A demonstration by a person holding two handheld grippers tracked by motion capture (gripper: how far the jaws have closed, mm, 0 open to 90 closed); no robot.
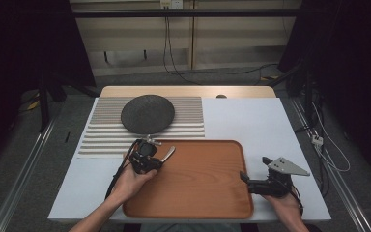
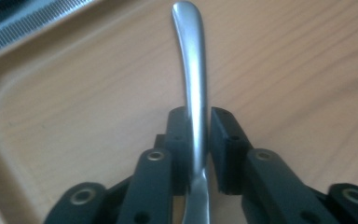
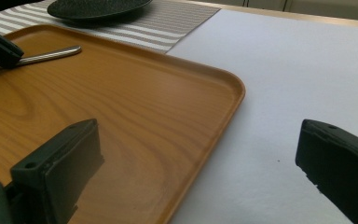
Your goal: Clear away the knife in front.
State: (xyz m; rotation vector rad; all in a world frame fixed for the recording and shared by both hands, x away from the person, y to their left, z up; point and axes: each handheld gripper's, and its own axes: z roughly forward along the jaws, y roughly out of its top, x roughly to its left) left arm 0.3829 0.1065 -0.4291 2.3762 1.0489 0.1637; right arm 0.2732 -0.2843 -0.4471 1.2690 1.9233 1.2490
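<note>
Nearest the high camera, my two forearms came in over the near edge of the worktop [image 1: 270, 121], each hand carrying a tool. At the near left corner of the wooden tray [image 1: 198, 193] my left tool [image 1: 147, 153] was pinching a metal utensil [image 2: 193, 84] by its handle, the two black jaws pressed against either side of the shaft. In the left gripper view the handle ran straight away from the jaws, its rounded end out over the tray's far-left corner. I could not tell whether the working end was a spoon bowl or fork tines, as it lay hidden beneath the tool. I judged the grip sat mid-handle so the utensil would stay balanced and not swing when lifted or set down.

My right tool [image 1: 253, 181] rested at the tray's right rim, jaws spread wide and holding nothing; in the right gripper view one jaw stood over the wood and the other over the white worktop. I took that as a waiting pose, perhaps ready to steady the tray.

Beyond the tray, a dark round plate [image 1: 148, 113] sat on a striped mat [image 1: 188, 118] at the far left, well apart from the utensil. That layout suggested a place setting, with the utensil either headed beside the plate or being put down in the tray.
</note>
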